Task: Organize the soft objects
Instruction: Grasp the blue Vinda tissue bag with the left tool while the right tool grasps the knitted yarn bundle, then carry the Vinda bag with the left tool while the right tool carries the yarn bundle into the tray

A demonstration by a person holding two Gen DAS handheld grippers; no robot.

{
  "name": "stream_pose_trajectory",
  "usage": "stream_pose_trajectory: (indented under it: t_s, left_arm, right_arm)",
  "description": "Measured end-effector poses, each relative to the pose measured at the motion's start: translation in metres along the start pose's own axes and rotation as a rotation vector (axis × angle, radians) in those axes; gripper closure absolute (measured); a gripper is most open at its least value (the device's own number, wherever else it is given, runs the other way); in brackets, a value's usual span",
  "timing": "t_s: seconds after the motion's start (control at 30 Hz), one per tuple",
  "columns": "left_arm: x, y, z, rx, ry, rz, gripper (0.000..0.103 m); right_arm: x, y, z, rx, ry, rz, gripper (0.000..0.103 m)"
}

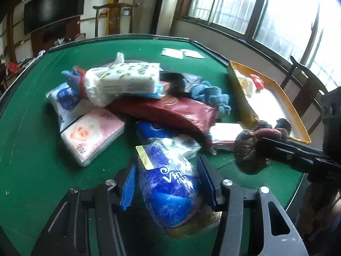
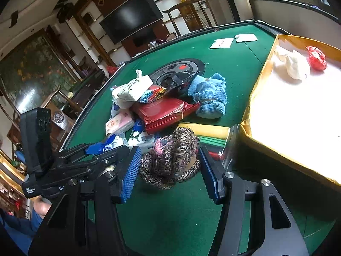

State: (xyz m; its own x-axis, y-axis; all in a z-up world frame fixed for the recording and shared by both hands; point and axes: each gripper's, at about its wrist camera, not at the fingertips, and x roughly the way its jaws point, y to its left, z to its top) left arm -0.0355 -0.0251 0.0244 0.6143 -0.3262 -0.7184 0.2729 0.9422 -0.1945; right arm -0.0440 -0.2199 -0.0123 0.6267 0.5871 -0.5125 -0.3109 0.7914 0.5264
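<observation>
Tissue pack [image 1: 170,183] printed "Vinda" sits between left gripper [image 1: 168,183] fingers [image 1: 129,186].

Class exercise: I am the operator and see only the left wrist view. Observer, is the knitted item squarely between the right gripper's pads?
Observer: Yes. The right wrist view shows the knitted item centred in the right gripper, with a blue pad pressing each side.
Operator: What lies just behind it?
Observer: A flat yellow-and-green pack, next to the yellow box.
Operator: And beyond the pile?
Observer: A dark round disc set in the green table.
</observation>
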Motion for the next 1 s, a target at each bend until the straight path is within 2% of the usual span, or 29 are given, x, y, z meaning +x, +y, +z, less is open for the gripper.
stream_pose_trajectory:
  t_s: [0.37, 0.63, 0.8, 1.0]
  left_arm:
    - [-0.005, -0.032, 0.008, 0.061, -0.016, -0.021, 0.049]
    - [-0.004, -0.080, 0.026, 0.157, -0.033, -0.057, 0.049]
    - [0.005, -0.118, 0.044, 0.221, -0.033, -0.097, 0.049]
    - [0.036, -0.155, 0.068, 0.227, 0.014, -0.160, 0.049]
  right_arm:
    - [-0.025, -0.017, -0.004, 0.028, -0.076, 0.013, 0.048]
    - [-0.061, -0.050, 0.001, 0.085, -0.165, -0.016, 0.048]
    - [-0.097, -0.078, 0.009, 0.132, -0.232, -0.089, 0.048]
    - [-0.126, -0.115, 0.030, 0.187, -0.244, -0.198, 0.048]
